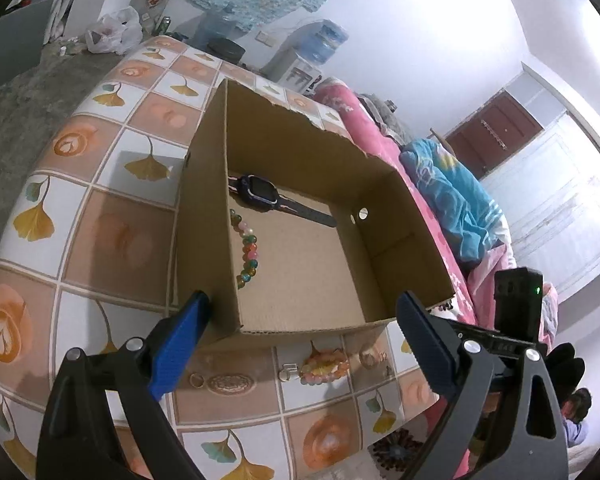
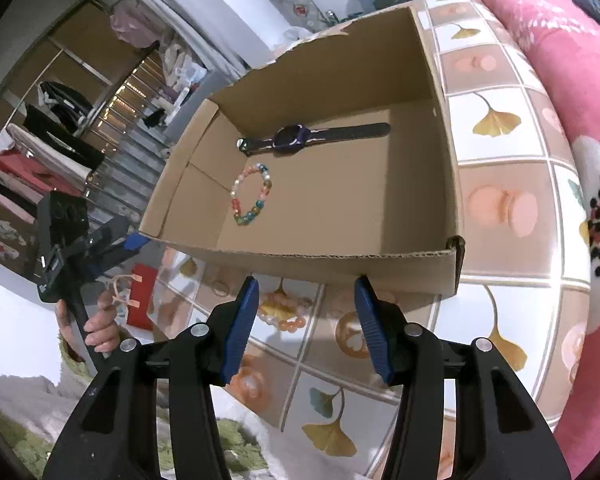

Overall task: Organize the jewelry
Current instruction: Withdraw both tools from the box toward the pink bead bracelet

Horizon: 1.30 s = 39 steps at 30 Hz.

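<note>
Cardboard box (image 2: 440,128) holding watch (image 2: 292,138) and multicoloured bead bracelet (image 2: 252,194); peach bracelet (image 2: 284,312) lying outside on worktop (image 2: 500,200). Left tool (image 1: 304,308) and right tool (image 2: 306,292) both hovering, fingers apart, gripping nothing.

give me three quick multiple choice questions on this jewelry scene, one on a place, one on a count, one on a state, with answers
1. Where does the watch lie?
A. inside the cardboard box
B. on the tiled tabletop
C. in the right gripper

2. How many pieces of jewelry lie inside the box?
A. one
B. two
C. four

3. What state is the right gripper in?
A. shut on a ring
B. shut on a bracelet
C. open and holding nothing

Answers:
1 A: the watch rests on the box floor near the far wall.
2 B: only the watch and the multicoloured bead bracelet are in there.
3 C: its blue pads stand apart, with a pink bead bracelet on the tabletop seen between them.
</note>
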{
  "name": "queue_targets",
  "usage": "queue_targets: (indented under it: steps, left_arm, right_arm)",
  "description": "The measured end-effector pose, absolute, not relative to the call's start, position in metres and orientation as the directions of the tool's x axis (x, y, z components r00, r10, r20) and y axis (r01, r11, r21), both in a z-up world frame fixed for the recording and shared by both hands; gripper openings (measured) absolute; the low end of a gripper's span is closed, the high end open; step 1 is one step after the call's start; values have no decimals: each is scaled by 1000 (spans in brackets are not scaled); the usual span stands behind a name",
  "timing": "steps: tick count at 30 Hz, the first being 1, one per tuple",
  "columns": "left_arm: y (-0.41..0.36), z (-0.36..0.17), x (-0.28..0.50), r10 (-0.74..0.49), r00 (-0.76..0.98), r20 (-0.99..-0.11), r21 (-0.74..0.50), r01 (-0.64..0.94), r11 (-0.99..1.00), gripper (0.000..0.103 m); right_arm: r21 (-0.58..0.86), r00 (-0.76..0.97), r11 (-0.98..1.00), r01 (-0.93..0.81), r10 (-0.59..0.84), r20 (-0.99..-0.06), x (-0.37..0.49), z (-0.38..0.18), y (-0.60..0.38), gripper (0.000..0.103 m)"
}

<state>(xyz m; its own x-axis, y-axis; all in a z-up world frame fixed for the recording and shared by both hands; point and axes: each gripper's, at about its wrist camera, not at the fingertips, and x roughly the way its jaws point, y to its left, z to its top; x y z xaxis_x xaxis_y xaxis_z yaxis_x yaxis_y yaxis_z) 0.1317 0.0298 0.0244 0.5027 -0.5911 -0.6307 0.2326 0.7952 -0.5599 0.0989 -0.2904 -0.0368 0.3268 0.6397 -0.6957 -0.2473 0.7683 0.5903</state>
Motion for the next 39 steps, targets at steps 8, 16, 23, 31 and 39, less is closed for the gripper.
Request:
queue_targets:
  steps: [8, 16, 23, 31, 39]
  left_arm:
    - [49, 39, 87, -496, 588, -639, -422, 271, 865, 92]
    - [10, -16, 39, -371, 469, -802, -225, 338, 914, 92]
    - [-35, -61, 34, -171, 448, -878, -11, 338, 941, 92]
    - [-44, -70, 29, -116, 485, -867, 58, 331, 942, 98]
    - [-41, -70, 31, -114, 476, -872, 57, 329, 942, 98]
  right_arm:
    - [598, 368, 768, -228, 637, -677, 39, -42, -300, 55]
    - [280, 427, 944, -174, 329, -843, -23, -74, -247, 72]
    - [82, 458, 990, -113, 125, -880, -21, -94, -217, 90]
    - [60, 473, 996, -72, 87, -877, -19, -98, -211, 95]
    - [63, 462, 996, -55, 81, -883, -15, -100, -207, 95]
